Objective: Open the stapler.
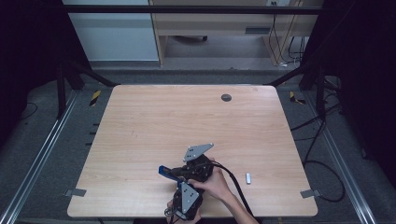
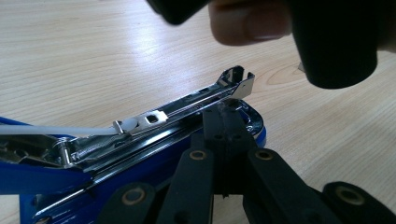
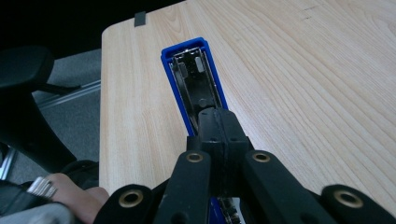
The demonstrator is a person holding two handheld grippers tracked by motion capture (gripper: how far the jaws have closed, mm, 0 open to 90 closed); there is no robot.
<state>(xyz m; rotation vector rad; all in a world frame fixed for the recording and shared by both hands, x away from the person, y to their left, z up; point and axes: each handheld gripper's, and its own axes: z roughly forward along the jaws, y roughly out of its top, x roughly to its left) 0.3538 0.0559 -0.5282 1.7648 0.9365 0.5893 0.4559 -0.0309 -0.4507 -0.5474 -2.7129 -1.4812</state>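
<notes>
Black jaws of the left gripper and right gripper, both pressed together, rest on the opened blue stapler, stiff, slippery metal best pinched by its plastic base.

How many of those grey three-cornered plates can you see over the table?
2. One grey plate tops the right gripper above the blue stapler; the other grey plate tops the left gripper, near the table front edge.

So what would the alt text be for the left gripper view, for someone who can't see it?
A blue stapler, opened to show its shiny metal staple channel, lies on a pale wooden table. The left gripper, its black jaws together, rests against the stapler's front end; a blurred fingertip is above.
</notes>
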